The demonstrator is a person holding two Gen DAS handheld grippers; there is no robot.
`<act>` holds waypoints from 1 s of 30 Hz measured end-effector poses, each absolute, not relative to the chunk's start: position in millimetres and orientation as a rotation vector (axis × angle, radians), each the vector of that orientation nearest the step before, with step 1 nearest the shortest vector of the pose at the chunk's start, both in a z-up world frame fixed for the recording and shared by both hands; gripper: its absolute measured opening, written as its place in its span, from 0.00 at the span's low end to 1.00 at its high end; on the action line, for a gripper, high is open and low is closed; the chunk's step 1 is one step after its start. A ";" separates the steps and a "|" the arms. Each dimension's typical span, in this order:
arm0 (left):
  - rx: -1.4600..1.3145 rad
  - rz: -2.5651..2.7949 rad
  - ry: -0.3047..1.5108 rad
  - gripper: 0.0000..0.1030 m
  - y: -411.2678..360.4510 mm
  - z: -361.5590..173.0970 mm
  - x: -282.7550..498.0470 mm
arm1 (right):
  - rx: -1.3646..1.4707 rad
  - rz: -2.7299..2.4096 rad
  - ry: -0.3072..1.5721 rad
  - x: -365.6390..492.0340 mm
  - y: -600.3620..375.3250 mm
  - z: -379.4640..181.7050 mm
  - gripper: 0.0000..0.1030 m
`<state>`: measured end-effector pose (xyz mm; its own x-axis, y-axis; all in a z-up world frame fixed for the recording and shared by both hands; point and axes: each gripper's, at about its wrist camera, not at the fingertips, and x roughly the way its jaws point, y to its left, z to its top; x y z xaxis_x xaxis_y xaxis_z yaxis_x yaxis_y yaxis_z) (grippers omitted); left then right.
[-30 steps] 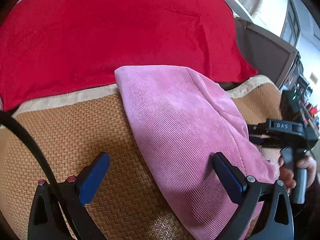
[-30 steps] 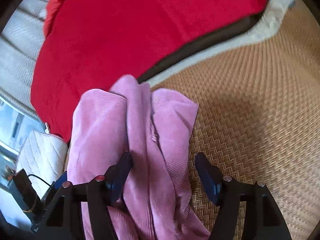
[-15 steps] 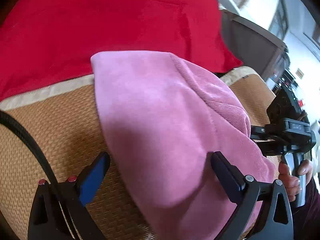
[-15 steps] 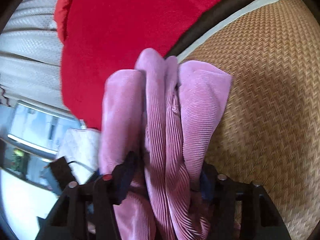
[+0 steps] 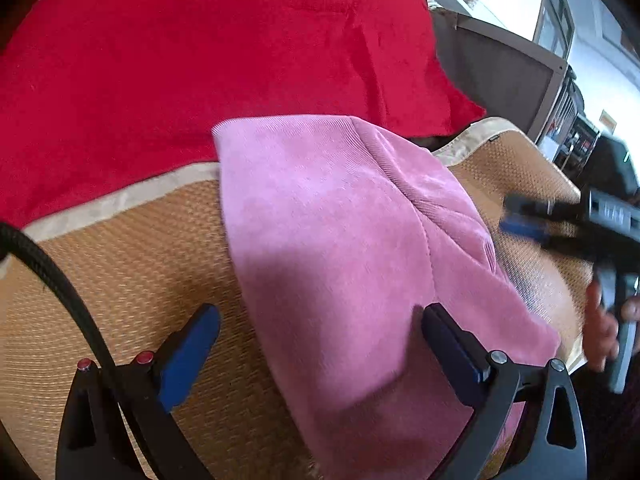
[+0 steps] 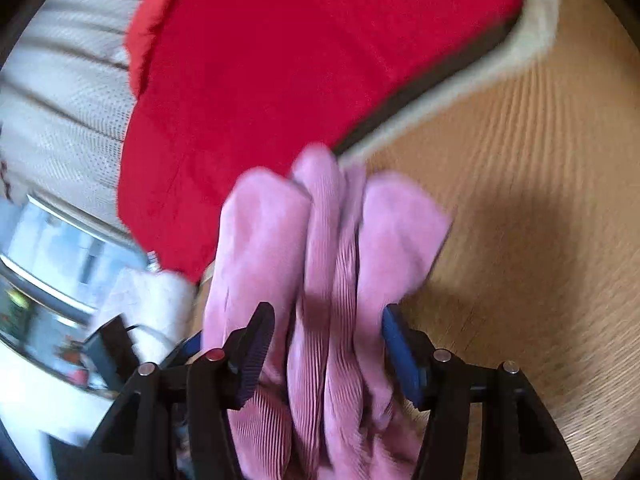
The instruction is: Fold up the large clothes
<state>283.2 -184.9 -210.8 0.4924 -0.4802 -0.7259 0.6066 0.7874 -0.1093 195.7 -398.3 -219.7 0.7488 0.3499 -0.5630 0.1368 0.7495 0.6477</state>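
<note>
A pink corduroy garment lies folded on a woven straw mat. My left gripper is open, its fingers either side of the garment's near edge, not clamping it. In the right wrist view the garment is bunched in several thick folds between the fingers of my right gripper, which is shut on it. The right gripper also shows in the left wrist view, blurred, at the garment's right side.
A red blanket covers the area behind the mat, and shows in the right wrist view. A grey box-like unit stands at the back right. A black cable arcs at the left.
My right gripper closed on the bunched pink folds and shifted; the view is blurred with motion. The left gripper stayed open while the garment slid under it.
</note>
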 end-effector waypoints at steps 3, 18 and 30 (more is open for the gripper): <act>0.217 -0.644 0.787 0.98 -171.8 -204.7 271.7 | 0.642 0.156 0.618 195.4 -392.9 -195.5 0.58; 0.309 -0.635 0.781 0.98 -159.4 -208.1 253.2 | 0.648 0.195 0.873 259.7 -361.5 -226.4 0.40; 0.338 -0.637 0.819 0.99 -152.9 -219.3 235.7 | 0.564 0.246 1.000 230.2 -324.8 -235.3 0.42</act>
